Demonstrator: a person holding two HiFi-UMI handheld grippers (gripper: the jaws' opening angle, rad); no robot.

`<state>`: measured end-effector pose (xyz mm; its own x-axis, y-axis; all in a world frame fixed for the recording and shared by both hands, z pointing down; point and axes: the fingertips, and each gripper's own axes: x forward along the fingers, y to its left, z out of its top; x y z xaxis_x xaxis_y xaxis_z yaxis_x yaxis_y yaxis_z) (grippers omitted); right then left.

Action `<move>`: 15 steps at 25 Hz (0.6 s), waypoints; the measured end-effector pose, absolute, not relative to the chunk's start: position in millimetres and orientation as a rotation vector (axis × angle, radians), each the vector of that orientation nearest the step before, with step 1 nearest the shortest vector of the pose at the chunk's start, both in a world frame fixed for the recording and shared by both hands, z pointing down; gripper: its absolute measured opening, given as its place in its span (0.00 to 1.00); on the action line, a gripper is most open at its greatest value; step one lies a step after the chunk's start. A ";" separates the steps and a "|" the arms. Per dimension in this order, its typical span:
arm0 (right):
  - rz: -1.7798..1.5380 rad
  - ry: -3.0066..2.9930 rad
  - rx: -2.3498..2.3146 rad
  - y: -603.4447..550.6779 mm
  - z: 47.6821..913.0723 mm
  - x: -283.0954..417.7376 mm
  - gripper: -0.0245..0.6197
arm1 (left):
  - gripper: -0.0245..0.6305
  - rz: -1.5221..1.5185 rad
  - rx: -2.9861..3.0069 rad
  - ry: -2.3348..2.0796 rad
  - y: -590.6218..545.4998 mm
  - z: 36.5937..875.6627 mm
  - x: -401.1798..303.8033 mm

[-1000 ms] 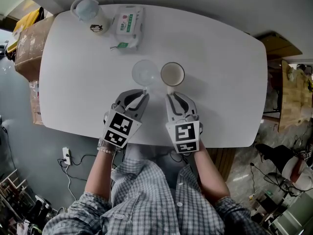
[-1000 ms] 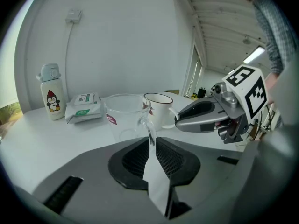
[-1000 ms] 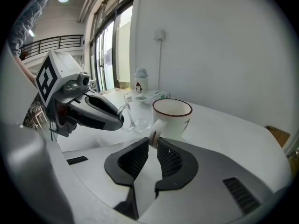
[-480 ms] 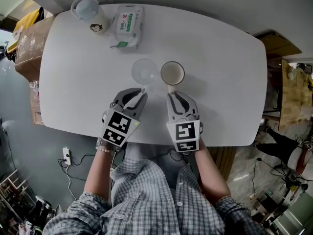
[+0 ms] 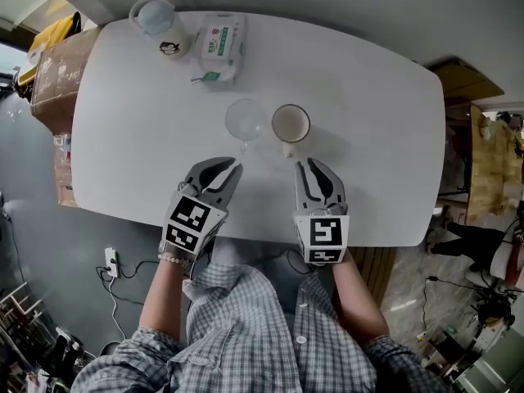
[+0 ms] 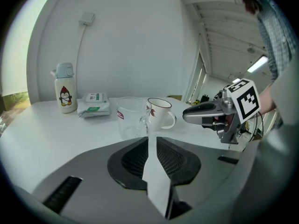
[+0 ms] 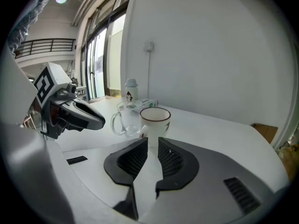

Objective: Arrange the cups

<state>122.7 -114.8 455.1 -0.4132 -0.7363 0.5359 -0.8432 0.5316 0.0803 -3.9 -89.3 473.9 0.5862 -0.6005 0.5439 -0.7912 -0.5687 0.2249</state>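
Two cups, glass mug (image 5: 245,121) left, white mug (image 5: 290,124) right, one bottle (image 5: 158,24), one wipes pack (image 5: 219,46) far, left gripper (image 5: 233,169) and right gripper (image 5: 308,165) near, jaws just spreading, empty

You have two cups on the one table (image 5: 377,121): one clear glass cup (image 5: 244,121) and one white mug (image 5: 290,124) (each has a single handle). Count one penguin bottle (image 5: 160,24), one pack of wipes (image 5: 219,47) and one cardboard box (image 5: 53,80). You hold two tools: left tool (image 5: 232,167), right tool (image 5: 309,167).
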 end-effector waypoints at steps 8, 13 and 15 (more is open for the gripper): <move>0.353 -2.394 1.382 -118.8 398.5 134.3 0.09 | 0.05 0.492 2.462 -1.141 -79.4 423.1 -3.9; 0.313 -2.473 1.386 -116.8 361.7 129.0 0.08 | 0.05 0.363 2.529 -1.183 -82.6 378.3 3.6; 0.287 -2.501 1.361 -116.5 352.0 123.9 0.08 | 0.05 0.340 2.554 -1.212 -86.7 362.7 5.4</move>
